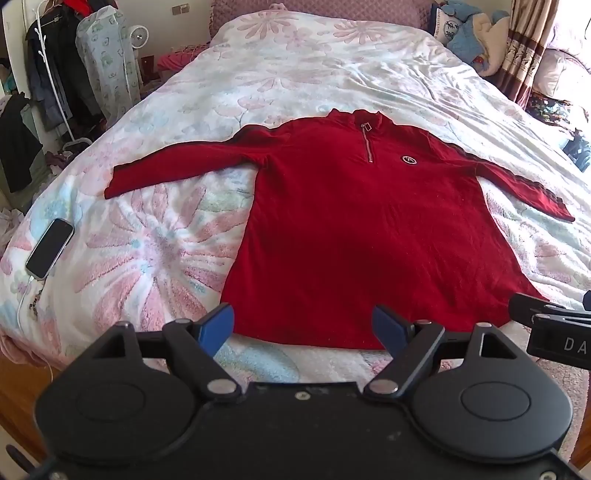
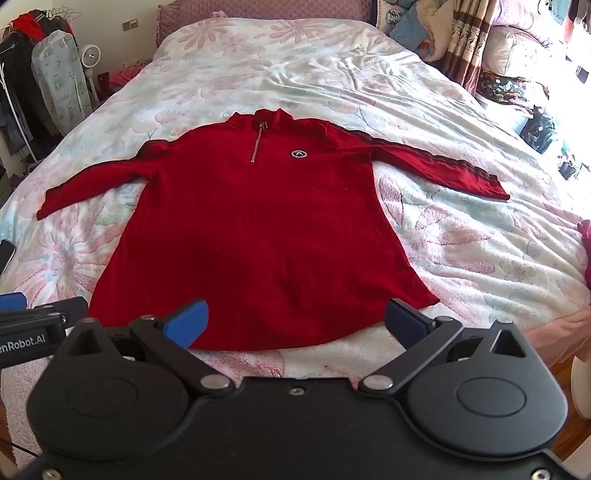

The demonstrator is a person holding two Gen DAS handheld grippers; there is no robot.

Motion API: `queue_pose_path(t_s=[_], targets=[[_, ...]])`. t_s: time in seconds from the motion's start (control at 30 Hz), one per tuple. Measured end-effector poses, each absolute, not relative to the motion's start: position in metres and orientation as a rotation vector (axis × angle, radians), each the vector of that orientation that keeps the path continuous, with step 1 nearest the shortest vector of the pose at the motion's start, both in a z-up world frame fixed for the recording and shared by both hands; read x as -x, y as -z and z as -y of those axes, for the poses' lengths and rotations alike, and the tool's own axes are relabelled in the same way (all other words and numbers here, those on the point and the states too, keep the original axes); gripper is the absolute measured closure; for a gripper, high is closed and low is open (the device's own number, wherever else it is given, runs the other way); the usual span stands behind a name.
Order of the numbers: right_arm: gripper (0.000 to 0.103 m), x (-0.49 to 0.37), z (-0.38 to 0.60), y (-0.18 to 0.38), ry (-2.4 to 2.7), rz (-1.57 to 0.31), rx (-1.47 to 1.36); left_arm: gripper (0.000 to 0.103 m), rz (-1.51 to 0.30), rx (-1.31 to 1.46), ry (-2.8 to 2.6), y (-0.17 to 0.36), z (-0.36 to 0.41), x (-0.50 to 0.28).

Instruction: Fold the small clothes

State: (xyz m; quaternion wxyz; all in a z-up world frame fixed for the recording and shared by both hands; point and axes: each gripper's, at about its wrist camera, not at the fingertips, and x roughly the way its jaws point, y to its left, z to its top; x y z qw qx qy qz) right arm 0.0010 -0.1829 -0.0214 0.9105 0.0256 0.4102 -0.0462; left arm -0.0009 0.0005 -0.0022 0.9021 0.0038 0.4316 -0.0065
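Note:
A red long-sleeved top (image 1: 351, 229) with a short zip and a round chest badge lies flat, front up, on the bed, both sleeves spread out. It also shows in the right wrist view (image 2: 258, 236). My left gripper (image 1: 304, 325) is open and empty, just above the hem near its left part. My right gripper (image 2: 295, 317) is open and empty, above the hem near its right part. The right gripper's tip shows at the right edge of the left wrist view (image 1: 532, 314).
The bed has a floral quilt (image 1: 155, 251). A phone (image 1: 50, 253) on a cable lies at the bed's left edge. Clothes racks (image 1: 55, 74) stand left of the bed. Cushions (image 1: 469, 33) and a curtain are at the far right.

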Motion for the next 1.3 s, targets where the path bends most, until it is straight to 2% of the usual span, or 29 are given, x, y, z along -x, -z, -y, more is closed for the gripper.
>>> queue_pose_path(t_s=[1.3], targets=[[0.000,0.0010,0.1865,0.0238,0.097,-0.847,-0.059,0.019,-0.892,-0.002,0.024,0.0024,0.0008,0.0012]])
